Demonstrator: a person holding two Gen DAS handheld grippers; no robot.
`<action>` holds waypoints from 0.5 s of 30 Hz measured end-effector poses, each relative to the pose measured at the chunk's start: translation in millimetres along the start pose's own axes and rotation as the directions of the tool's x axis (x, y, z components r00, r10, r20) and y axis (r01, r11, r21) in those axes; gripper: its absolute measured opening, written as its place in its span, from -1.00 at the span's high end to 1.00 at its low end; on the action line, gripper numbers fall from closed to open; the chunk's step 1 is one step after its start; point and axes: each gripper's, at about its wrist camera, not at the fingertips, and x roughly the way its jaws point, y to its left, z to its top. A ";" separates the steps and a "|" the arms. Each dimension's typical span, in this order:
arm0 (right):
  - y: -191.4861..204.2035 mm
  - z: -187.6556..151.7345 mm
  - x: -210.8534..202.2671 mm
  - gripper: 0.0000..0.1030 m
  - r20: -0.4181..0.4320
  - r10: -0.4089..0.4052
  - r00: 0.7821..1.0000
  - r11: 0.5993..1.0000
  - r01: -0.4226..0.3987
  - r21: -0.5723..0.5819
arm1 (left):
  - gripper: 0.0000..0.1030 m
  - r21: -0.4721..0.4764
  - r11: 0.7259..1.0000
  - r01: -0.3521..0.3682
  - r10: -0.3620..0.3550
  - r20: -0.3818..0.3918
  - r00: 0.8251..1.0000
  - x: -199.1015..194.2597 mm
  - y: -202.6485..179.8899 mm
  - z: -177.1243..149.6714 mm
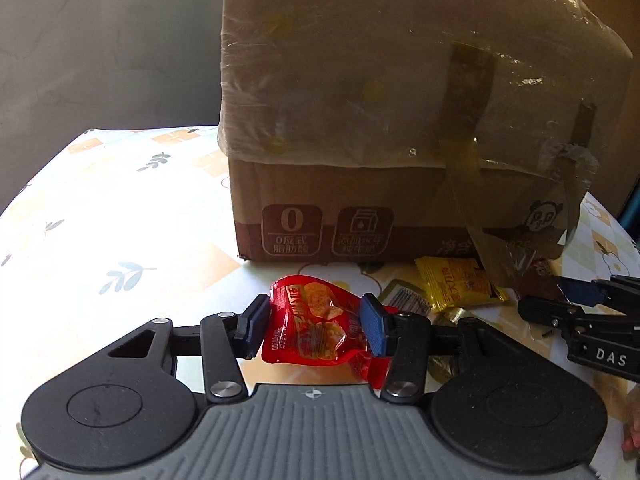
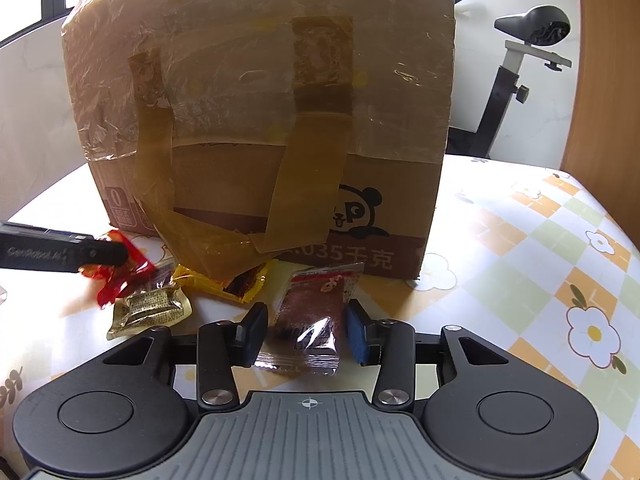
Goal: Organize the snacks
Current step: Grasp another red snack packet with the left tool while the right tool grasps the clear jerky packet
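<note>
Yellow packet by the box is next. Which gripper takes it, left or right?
Neither is free: the left gripper brackets the red packet, the right gripper the dark packet. After release, probably left: the yellow packet lies just past its right finger. The cardboard box stands close behind.

Right gripper (image 2: 306,332): fingers spread either side of dark snack packet (image 2: 316,316); contact unclear.
Left gripper (image 2: 100,254): enters from left edge, tip at red snack packet (image 2: 120,276).
Other packets: gold one (image 2: 150,310) just beside the red; yellow one (image 2: 236,284) against the box.
Cardboard box (image 2: 260,120): taped, panda print, stands behind the packets.
Surface (image 2: 520,260): checked flower-print cloth.
</note>
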 end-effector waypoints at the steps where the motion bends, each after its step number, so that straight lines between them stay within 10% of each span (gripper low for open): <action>1: -0.5 0.0 -0.4 0.24 0.000 0.003 1.000 1.000 -0.003 0.001 | -0.02 0.002 1.000 0.000 0.000 -0.002 1.000 -6.3 2.2 -4.0; 15: -4.5 0.9 -1.2 0.27 0.001 0.019 1.000 1.000 -0.019 0.015 | -0.36 -0.037 0.995 -0.092 0.093 0.034 0.995 -45.8 13.0 -44.5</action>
